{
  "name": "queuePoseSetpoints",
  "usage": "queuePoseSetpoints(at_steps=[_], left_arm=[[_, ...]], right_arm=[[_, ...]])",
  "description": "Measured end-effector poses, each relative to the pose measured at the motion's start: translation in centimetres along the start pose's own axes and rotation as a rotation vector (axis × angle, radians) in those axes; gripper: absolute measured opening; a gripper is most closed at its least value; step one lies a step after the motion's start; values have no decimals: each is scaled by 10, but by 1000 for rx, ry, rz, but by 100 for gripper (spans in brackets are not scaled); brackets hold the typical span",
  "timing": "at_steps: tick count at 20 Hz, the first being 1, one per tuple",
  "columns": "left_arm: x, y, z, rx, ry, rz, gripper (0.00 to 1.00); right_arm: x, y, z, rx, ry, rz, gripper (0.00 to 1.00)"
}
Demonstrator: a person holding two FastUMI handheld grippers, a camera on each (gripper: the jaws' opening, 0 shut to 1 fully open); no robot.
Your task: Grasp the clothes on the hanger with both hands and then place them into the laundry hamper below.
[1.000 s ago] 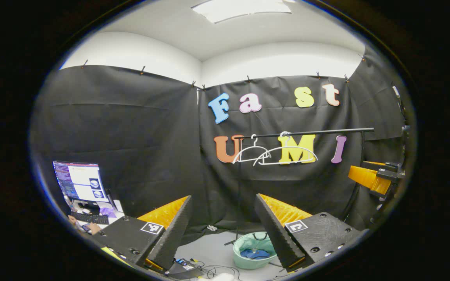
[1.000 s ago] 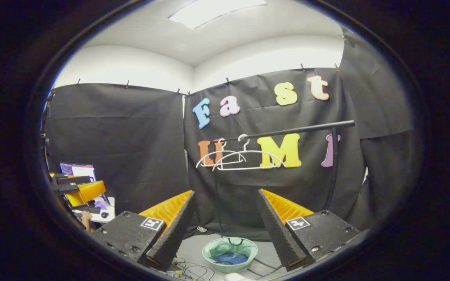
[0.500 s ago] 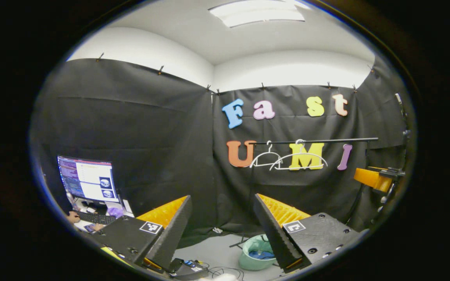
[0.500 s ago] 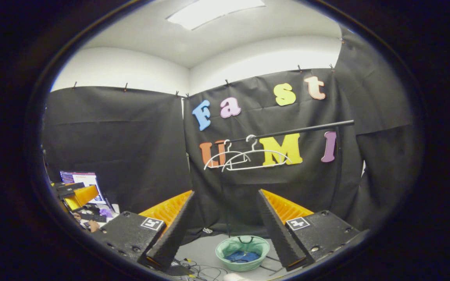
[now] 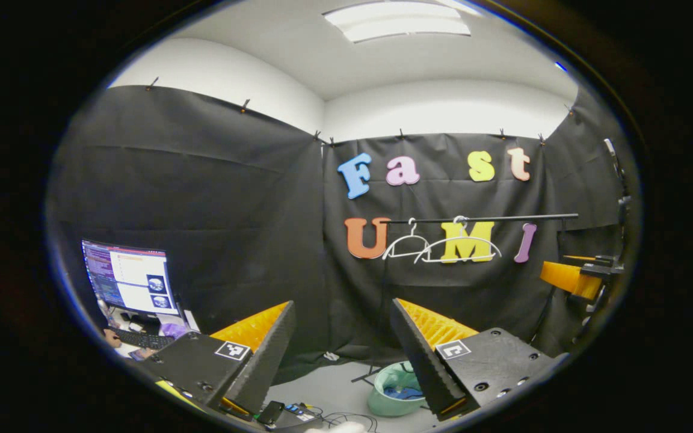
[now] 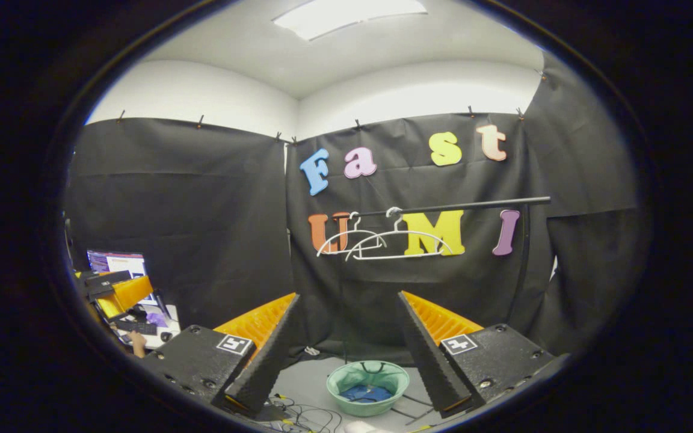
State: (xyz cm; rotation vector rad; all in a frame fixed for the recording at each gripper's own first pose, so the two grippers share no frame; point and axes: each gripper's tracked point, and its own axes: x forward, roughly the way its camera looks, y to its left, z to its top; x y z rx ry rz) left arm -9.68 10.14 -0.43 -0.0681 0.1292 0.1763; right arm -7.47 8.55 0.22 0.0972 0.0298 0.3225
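Two bare white hangers (image 5: 443, 248) (image 6: 376, 243) hang on a black rail (image 5: 479, 218) (image 6: 455, 207) against the back wall. Below it on the floor stands a green laundry hamper (image 5: 382, 402) (image 6: 339, 383) with blue clothes (image 5: 405, 394) (image 6: 360, 394) lying inside. My left gripper (image 5: 341, 304) is open with nothing between its fingers, well short of the rail. My right gripper (image 6: 348, 296) is likewise open and holds nothing. The left gripper view has the right gripper (image 5: 572, 278) at its right edge. The left gripper (image 6: 119, 293) sits at the left of the right gripper view.
A lit monitor (image 5: 130, 278) (image 6: 115, 262) and keyboard stand on a desk at the left, with a person's hand (image 5: 109, 337) there. Cables (image 6: 289, 412) lie on the grey floor in front of the hamper. The rail's stand (image 6: 518, 270) rises on the right.
Both grippers stay open. Both views have drifted slightly, so the rail and hangers sit a little lower in the right gripper view. The clothes remain in the hamper.
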Motion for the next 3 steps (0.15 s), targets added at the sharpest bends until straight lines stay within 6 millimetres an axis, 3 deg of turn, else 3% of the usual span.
queuePoseSetpoints(at_steps=[3], left_arm=[[0,1,3,4,-6,-8,100]], right_arm=[[-3,1,1,-4,-2,-17,99]])
